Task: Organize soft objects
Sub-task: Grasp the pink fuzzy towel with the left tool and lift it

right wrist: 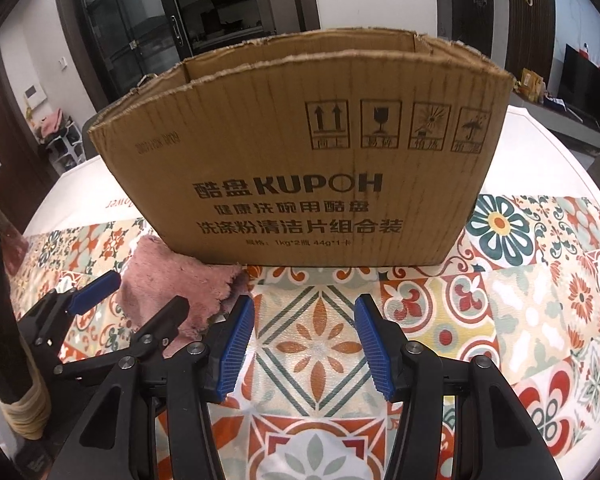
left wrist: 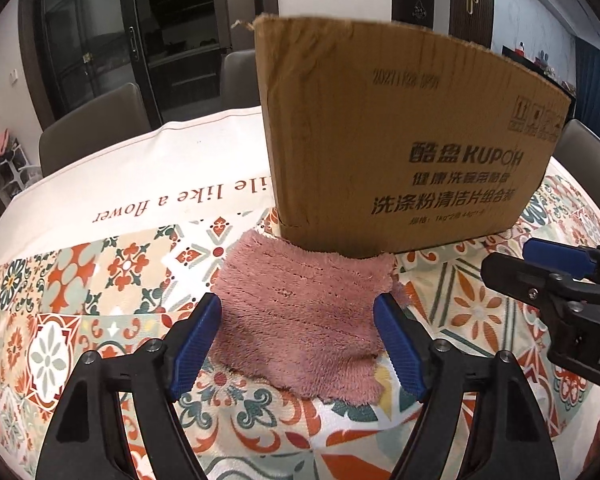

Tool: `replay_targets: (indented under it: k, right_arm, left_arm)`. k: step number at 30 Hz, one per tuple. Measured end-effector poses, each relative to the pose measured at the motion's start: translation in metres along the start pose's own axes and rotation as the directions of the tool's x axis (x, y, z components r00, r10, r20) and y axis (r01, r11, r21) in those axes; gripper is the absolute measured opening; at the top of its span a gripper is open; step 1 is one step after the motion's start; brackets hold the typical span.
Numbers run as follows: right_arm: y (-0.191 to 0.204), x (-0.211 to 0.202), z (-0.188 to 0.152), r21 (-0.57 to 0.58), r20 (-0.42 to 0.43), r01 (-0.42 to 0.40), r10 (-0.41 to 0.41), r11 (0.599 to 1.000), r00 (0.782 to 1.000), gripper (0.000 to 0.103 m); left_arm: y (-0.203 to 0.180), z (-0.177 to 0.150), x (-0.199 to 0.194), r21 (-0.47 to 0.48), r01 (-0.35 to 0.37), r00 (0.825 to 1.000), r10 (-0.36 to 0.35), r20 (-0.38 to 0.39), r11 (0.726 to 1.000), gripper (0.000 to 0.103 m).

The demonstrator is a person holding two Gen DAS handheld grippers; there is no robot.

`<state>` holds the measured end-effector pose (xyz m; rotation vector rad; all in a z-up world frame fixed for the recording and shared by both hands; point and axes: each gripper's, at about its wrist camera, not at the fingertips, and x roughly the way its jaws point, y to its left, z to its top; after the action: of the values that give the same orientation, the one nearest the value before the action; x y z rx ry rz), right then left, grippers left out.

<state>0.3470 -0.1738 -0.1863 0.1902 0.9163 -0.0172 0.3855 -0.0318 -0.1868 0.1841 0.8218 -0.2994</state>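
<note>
A pink fluffy cloth (left wrist: 304,316) lies flat on the patterned tablecloth, its far edge against the foot of an open cardboard box (left wrist: 400,140). My left gripper (left wrist: 300,312) is open, its blue pads on either side of the cloth, just above it. In the right wrist view the cloth (right wrist: 172,280) lies at the box's left corner, the box (right wrist: 300,168) stands straight ahead, and the left gripper (right wrist: 132,296) shows at the left. My right gripper (right wrist: 304,312) is open and empty over bare tablecloth in front of the box. It shows at the right edge of the left wrist view (left wrist: 556,268).
The table (left wrist: 140,216) has a tiled-pattern cloth with a white band of lettering at the far side. Grey chairs (left wrist: 92,128) stand behind the table. A dark cabinet with glass doors (right wrist: 140,20) is at the back. The box's inside is hidden.
</note>
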Motion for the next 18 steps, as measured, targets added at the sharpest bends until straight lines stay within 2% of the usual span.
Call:
replay_targets:
  k: [5,7,10,15,18]
  right_arm:
    - [0.001,0.011,-0.001,-0.005,-0.017,0.007,-0.007,1.0,1.0,0.053]
    - [0.001,0.014,-0.002,-0.005,-0.022,0.009,-0.009,1.0,1.0,0.053]
    - [0.002,0.017,-0.003,-0.004,-0.027,0.012,-0.013,1.0,1.0,0.053]
    - [0.005,0.017,-0.004,-0.014,-0.026,0.012,-0.012,1.0,1.0,0.053]
    - [0.007,0.017,-0.004,-0.017,-0.025,0.007,-0.008,1.0,1.0,0.053]
  left_arm:
    - [0.0,-0.002,0.014,-0.004,-0.005,1.0,0.005,-0.019,1.0,0.077]
    - [0.0,-0.002,0.019,-0.006,-0.004,1.0,0.004,-0.026,1.0,0.071]
    - [0.001,-0.003,0.026,-0.01,-0.009,0.999,0.008,-0.039,1.0,0.062]
    - [0.003,-0.004,0.029,-0.02,-0.012,0.999,0.011,-0.034,1.0,0.037]
    - [0.003,-0.004,0.026,-0.018,-0.01,0.999,0.01,-0.031,1.0,0.026]
